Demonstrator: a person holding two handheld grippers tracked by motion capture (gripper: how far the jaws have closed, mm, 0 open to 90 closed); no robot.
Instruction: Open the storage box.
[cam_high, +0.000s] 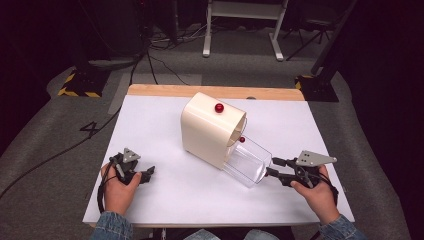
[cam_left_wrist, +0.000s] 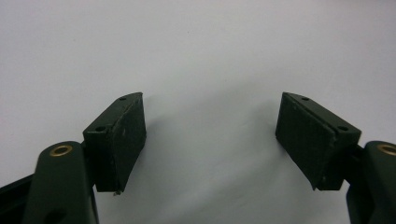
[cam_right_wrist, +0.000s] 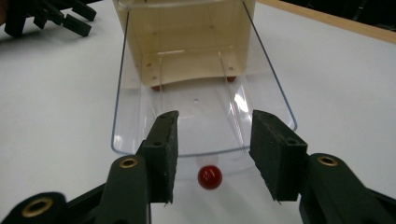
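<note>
A cream box (cam_high: 210, 131) stands mid-table with a red knob (cam_high: 219, 108) on its top. Its clear door (cam_high: 246, 162) lies folded down toward the right. In the right gripper view the clear door (cam_right_wrist: 201, 107) stretches away from me, and its small red knob (cam_right_wrist: 209, 177) hangs under its near edge. My right gripper (cam_right_wrist: 212, 149) is open at that edge, with the knob low between the jaws and untouched. At the table's left my left gripper (cam_high: 147, 172) rests, open (cam_left_wrist: 210, 135) over bare white surface.
The white tabletop (cam_high: 165, 200) has a wooden strip (cam_high: 215, 92) along its far edge. My left gripper (cam_right_wrist: 56, 16) is also seen at the top left of the right gripper view. Cables and stand legs (cam_high: 242, 30) lie on the floor beyond.
</note>
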